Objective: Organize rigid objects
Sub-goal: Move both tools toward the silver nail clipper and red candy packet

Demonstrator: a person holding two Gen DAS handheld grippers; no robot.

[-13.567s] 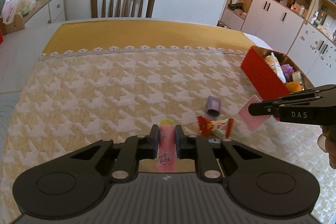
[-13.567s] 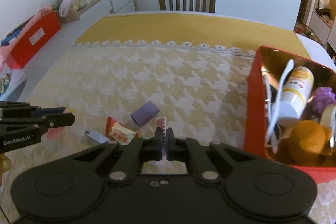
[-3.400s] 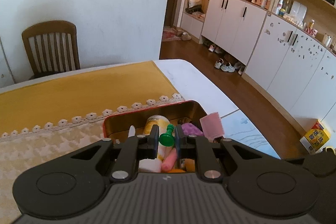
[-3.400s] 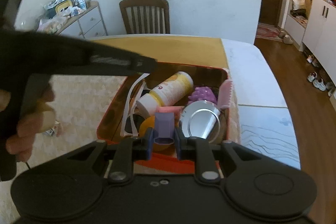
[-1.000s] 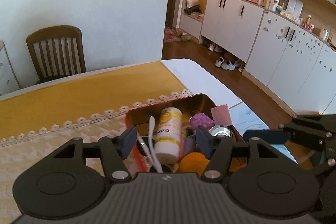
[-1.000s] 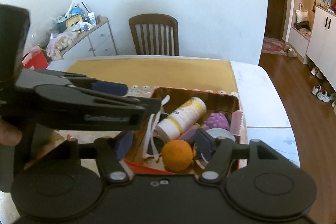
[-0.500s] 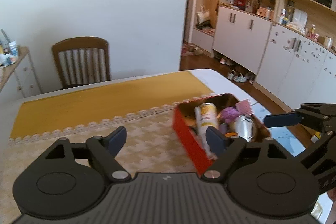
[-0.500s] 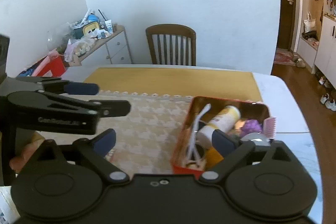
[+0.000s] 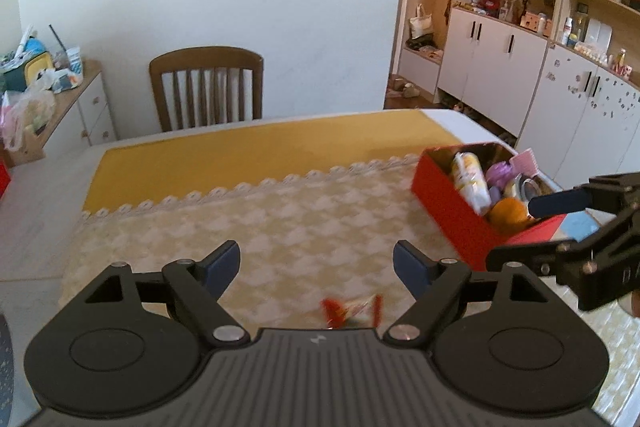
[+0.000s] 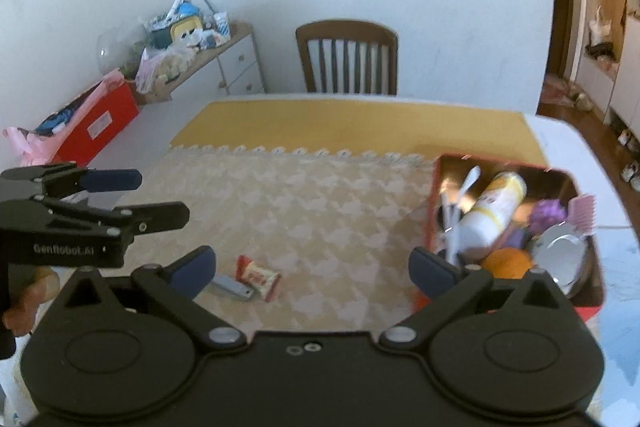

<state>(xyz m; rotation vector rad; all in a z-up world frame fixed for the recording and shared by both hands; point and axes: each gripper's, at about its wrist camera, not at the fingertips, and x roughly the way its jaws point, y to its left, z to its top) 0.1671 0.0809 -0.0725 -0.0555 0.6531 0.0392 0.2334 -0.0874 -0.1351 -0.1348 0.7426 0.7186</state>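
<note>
Both hand-held grippers spread wide, nothing between the fingers: left hand-held gripper (image 9: 316, 265) and right hand-held gripper (image 10: 312, 267), jaws just been opening. Red snack packet (image 10: 258, 277) and small grey item (image 10: 234, 287) lying touching on patterned surface (image 10: 320, 211). Red box (image 10: 434, 195) at right edge, packed: bottle (image 10: 490, 215), orange (image 10: 506, 261), pink comb (image 10: 584, 209).
</note>
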